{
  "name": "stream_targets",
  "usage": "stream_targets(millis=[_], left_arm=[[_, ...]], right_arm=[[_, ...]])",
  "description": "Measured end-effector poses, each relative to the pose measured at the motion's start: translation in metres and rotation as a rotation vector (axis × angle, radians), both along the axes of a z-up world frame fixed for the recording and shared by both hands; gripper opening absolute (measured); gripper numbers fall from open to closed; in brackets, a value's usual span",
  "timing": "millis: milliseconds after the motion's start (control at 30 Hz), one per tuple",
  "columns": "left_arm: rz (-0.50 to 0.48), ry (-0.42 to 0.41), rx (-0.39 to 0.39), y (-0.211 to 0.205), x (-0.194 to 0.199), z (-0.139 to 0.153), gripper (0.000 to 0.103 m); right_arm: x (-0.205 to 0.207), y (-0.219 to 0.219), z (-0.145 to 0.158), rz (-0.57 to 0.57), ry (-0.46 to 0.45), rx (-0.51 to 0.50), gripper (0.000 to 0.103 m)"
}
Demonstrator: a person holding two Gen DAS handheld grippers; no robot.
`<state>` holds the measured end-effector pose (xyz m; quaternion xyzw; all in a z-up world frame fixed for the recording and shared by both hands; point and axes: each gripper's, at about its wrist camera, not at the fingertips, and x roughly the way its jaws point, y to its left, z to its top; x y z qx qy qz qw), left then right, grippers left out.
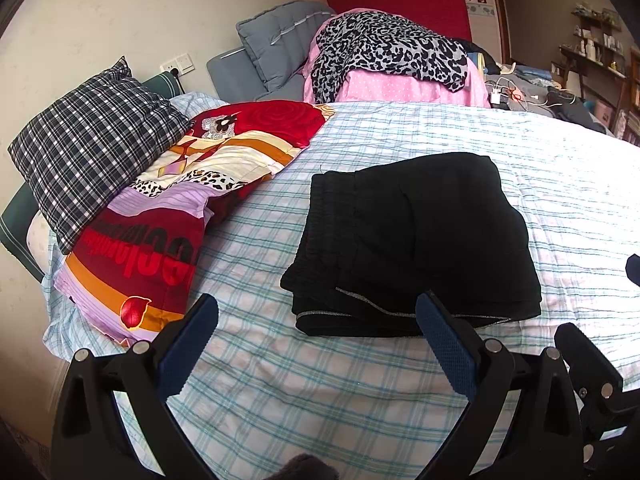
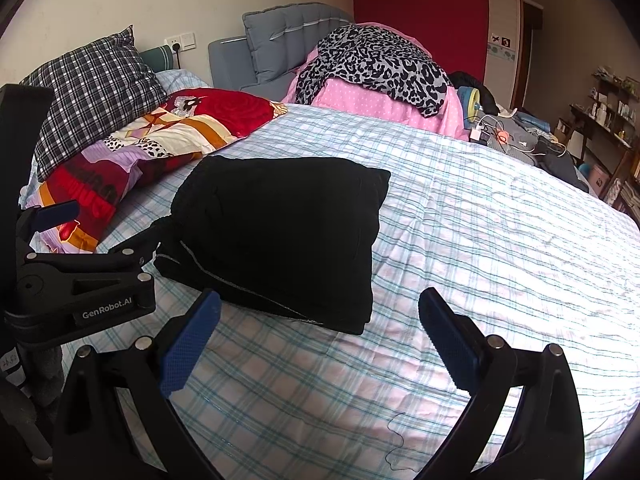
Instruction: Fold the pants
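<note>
Black pants [image 1: 416, 244] lie folded into a compact rectangle on the checked bed sheet [image 1: 320, 380], waistband toward the pillows, a thin grey hem line along the near edge. My left gripper [image 1: 316, 320] is open, just short of that near edge, its right finger close to the hem. In the right wrist view the same pants [image 2: 280, 232] sit ahead and to the left. My right gripper [image 2: 320, 320] is open above the bare sheet [image 2: 480, 240], holding nothing. The left gripper's body [image 2: 80, 276] shows at the left edge.
A colourful red and purple quilt [image 1: 172, 216] and a checked pillow [image 1: 92, 148] lie at the left. Behind, a pink bundle with a leopard-print cloth [image 1: 392, 52] and grey cushions [image 1: 280, 44]. Cables and clutter [image 1: 520, 96] sit at the far right.
</note>
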<state>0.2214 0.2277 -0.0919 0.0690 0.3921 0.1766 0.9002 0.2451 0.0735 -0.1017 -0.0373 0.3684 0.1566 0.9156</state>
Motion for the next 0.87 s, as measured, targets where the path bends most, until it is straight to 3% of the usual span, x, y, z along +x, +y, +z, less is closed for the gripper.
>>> stream_targets(millis=[567,700,867], left_arm=[[-0.025,-0.007,-0.031,0.002,-0.001,-0.002,0.098],[-0.032,0.014,-0.097,0.008,0.005,-0.007,0.098],[-0.012,0.042,-0.167,0.049,0.031,-0.026,0.098]], right_arm=[[-0.002,-0.005,-0.012,-0.01,0.02,0.002,0.1],[-0.001,-0.011,-0.016,-0.021,0.031,0.001,0.1],[0.002,-0.029,-0.028,-0.06,0.069,-0.006,0.1]])
